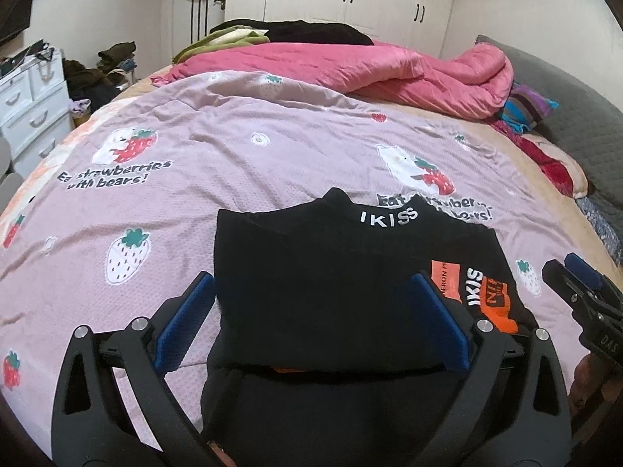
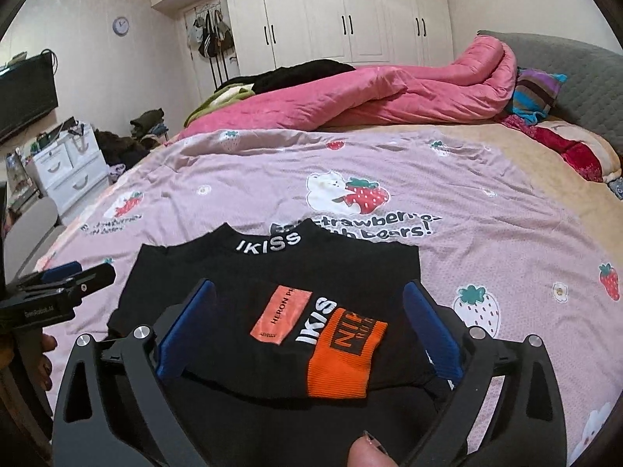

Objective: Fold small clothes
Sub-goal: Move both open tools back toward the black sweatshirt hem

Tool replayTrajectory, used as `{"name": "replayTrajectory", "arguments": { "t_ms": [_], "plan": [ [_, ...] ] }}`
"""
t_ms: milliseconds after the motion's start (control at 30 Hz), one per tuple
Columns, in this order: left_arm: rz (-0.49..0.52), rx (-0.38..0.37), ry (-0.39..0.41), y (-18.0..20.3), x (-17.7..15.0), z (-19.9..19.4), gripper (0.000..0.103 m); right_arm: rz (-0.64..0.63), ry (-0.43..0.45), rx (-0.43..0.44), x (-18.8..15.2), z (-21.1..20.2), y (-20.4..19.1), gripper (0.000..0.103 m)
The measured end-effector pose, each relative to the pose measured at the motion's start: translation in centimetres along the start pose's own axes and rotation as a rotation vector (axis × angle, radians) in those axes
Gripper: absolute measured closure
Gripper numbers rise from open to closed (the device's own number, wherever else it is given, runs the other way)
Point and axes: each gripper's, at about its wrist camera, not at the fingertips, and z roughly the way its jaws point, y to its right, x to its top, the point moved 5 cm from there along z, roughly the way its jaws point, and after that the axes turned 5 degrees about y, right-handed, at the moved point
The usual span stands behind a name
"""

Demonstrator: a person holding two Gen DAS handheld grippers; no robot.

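A small black top (image 1: 331, 272) with white "IKISS" lettering on the collar lies partly folded on the pink strawberry bedspread (image 1: 233, 155). It also shows in the right wrist view (image 2: 272, 272), with an orange-cuffed sleeve (image 2: 342, 354) and an orange label folded across its front. My left gripper (image 1: 311, 315) is open, its blue pads either side of the top's left half. My right gripper (image 2: 311, 323) is open, straddling the folded sleeve. Each gripper shows at the edge of the other's view: the right one (image 1: 576, 276) and the left one (image 2: 74, 272).
A rumpled pink quilt (image 2: 389, 93) lies across the far side of the bed, with dark clothes (image 2: 303, 70) behind it and striped cushions (image 2: 537, 93) by the grey headboard. A white drawer unit (image 2: 70, 171) and a clothes pile stand to the left. White wardrobes line the back wall.
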Motion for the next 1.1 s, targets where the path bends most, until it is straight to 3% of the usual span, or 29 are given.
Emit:
{"name": "replayTrajectory", "arguments": {
  "t_ms": [467,1100],
  "plan": [
    [0.011,-0.022,0.048,0.6,-0.9,-3.4,0.009,-0.005,0.081,0.02,1.4,-3.8,-1.1,0.005],
    [0.057,-0.022,0.076,1.8,-2.5,-6.8,0.009,-0.008,0.077,0.042,0.0,-7.0,-1.0,0.005]
  ]
}}
